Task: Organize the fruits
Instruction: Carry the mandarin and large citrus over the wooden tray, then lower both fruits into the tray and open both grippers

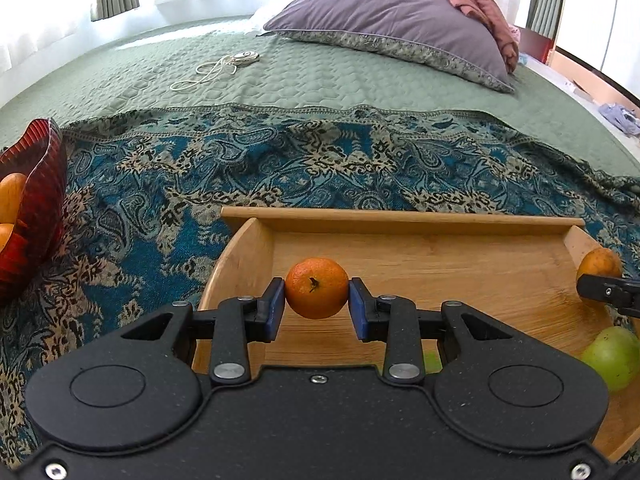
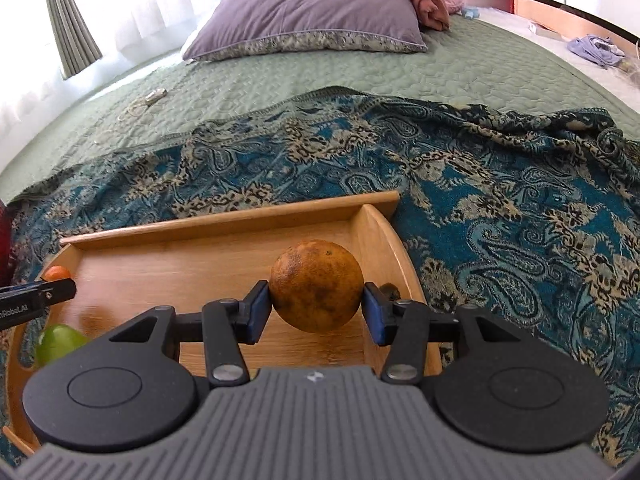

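A: left gripper (image 1: 316,305) clenched on the small round bright-orange mandarin (image 1: 316,287); blue pads at its 9 and 3 o'clock, across the widest part, stem scar facing the camera; it sits over the near-left part of the shallow bamboo tray (image 1: 404,220).

B: handling?

A: my guess is light, soft peel, bruises if squeezed hard; equator grip is the right place; dimpled skin shouldn't slip.

B: right side?

A: right gripper (image 2: 316,307) grasping the larger dull-orange, brown-mottled round citrus (image 2: 317,285), pads also at 9 and 3; over the tray's right end; likely heavier, rind firmer; wider jaw gap.

B: pose?

A: both pitched steeply down toward the tray floor, side by side; round green fruit (image 1: 614,356) lies in the tray between them, near edge.

B: farther out?

A: dark-red ribbed glass bowl (image 1: 38,216) at 9 o'clock of the left view, orange fruit inside; it rests on the blue paisley cloth (image 1: 280,160).
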